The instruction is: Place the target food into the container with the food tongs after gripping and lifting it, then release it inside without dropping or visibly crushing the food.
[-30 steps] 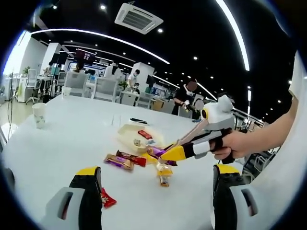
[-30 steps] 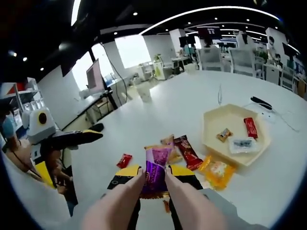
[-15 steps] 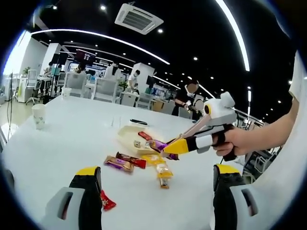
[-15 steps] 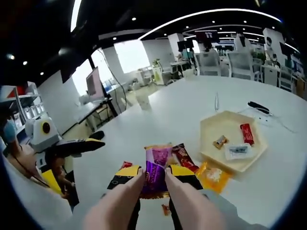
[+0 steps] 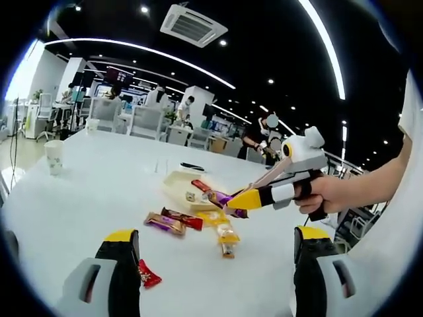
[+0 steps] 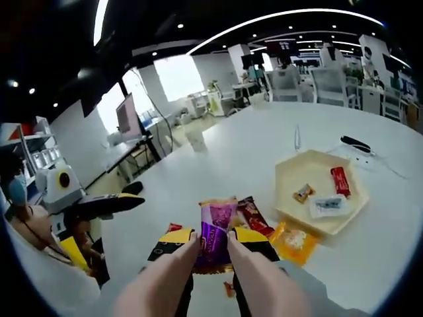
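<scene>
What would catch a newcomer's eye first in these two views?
The purple snack packet, pinched in the tongs held by the right claw, hangs above the white table. To its right sits the cream hexagonal tray with a few sweets. Loose wrapped snacks lie before the open left claw.

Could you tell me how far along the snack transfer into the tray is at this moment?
Done: three snacks already lie in the beige tray. In hand: the tongs in the right gripper pinch a purple packet, lifted above the table and short of the tray. Left: carry it over, release it inside; several snacks remain on the table. The left gripper is open.
</scene>
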Demonstrator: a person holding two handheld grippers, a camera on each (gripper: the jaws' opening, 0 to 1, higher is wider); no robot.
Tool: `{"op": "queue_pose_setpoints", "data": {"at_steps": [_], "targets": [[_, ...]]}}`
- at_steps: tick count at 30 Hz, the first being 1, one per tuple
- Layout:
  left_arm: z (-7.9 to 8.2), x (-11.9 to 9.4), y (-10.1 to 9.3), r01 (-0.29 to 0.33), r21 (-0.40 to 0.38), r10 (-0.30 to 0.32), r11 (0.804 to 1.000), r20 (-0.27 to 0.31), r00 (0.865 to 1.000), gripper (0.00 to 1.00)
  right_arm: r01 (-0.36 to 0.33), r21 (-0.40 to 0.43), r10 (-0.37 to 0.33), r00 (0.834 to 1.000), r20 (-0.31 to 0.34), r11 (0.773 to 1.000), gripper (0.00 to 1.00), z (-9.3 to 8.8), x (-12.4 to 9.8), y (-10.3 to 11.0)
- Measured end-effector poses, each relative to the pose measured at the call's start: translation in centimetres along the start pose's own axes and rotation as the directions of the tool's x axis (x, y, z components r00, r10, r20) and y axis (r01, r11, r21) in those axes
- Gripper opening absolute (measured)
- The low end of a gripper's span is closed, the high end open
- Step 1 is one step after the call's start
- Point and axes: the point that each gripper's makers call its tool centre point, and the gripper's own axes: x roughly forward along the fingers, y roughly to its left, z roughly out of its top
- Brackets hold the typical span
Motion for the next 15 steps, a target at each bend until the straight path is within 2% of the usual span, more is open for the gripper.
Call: {"op": "queue_pose_setpoints", "data": {"at_steps": [15], "targets": [[-0.05, 0.32, -0.67, 0.021, 0.003, -0.021, 1.0, -0.006, 1.0, 0.98, 0.0, -0.006, 0.0, 1.0, 0.003, 1.0, 0.21, 0.47, -0.38, 0.13]]}}
